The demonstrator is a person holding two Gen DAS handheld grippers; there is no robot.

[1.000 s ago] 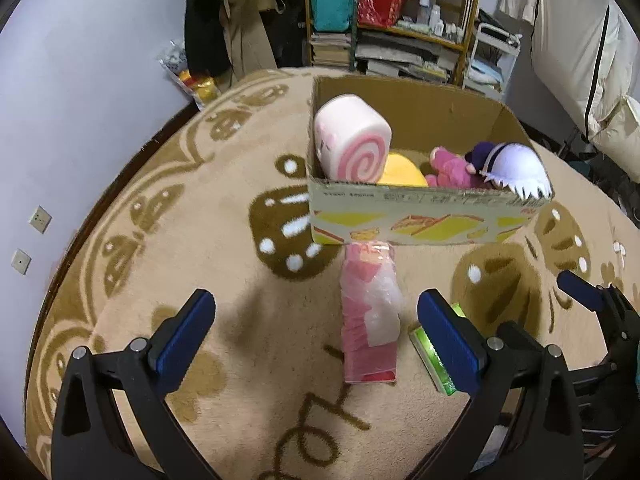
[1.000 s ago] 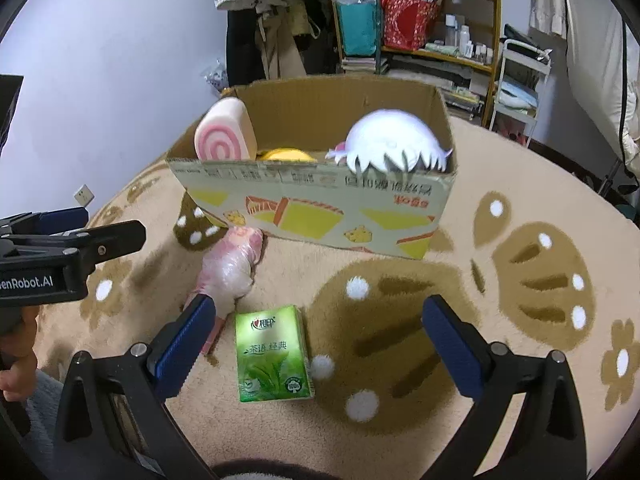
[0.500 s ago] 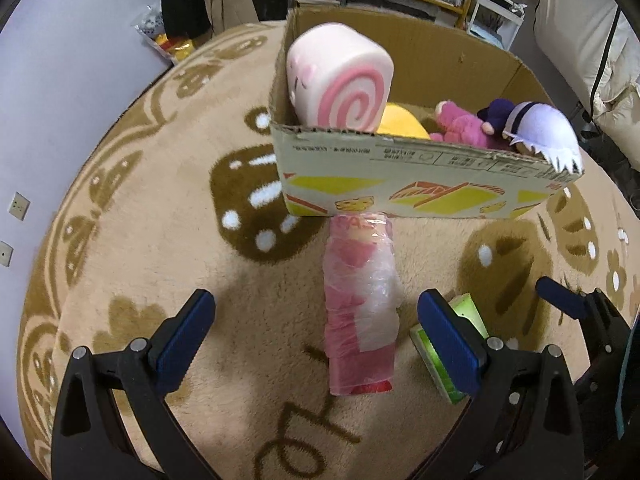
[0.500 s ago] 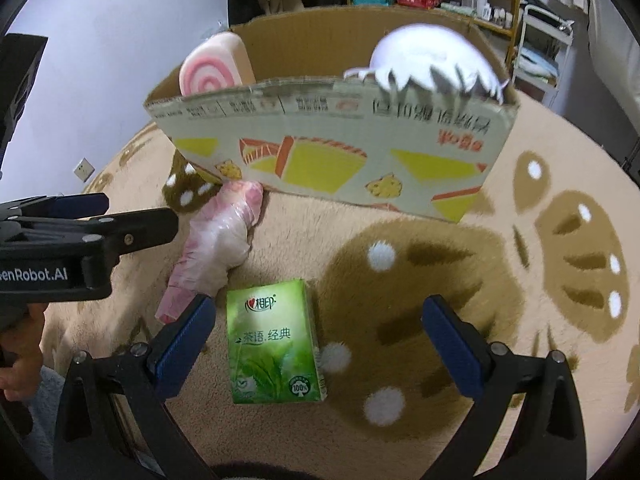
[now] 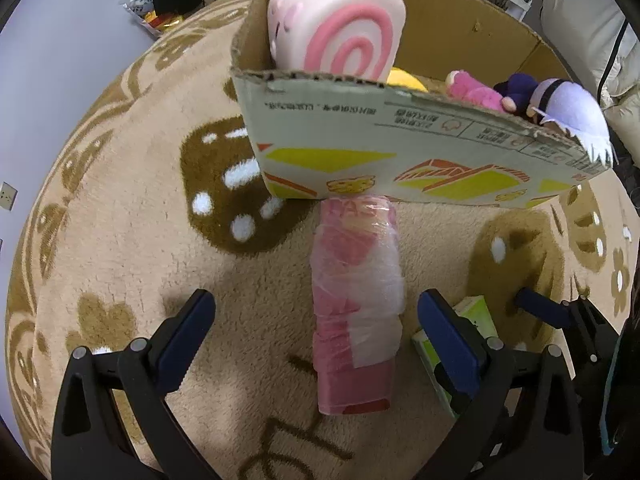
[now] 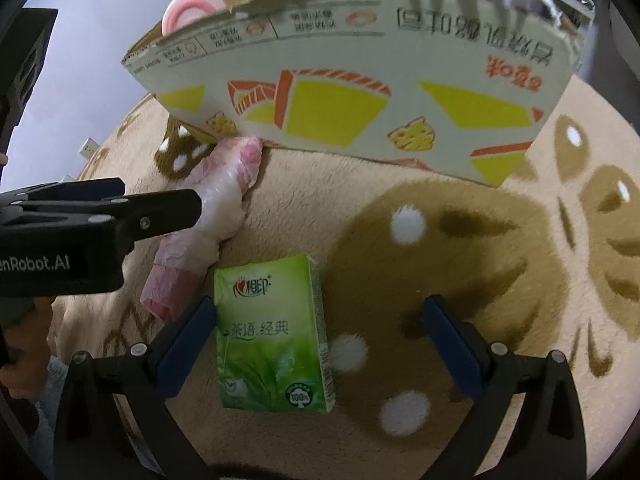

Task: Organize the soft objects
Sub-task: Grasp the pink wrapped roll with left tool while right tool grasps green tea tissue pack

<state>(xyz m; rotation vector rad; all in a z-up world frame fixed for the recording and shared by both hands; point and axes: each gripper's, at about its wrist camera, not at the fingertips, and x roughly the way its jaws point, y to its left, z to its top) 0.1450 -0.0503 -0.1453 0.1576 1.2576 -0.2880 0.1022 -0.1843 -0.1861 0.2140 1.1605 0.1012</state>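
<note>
Some soft toys are already sitting in the cardboard box: a pink swirl roll cushion, something yellow, a pink plush and a doll with pale hair. Two things are lying on the rug in front of the box and waiting their turn, so the job looks partly done.

The left gripper is hanging wide open around the pink packet wrapped in plastic, not touching it. The right gripper is also wide open, holding nothing, with its left finger just beside the green tissue pack.
</note>
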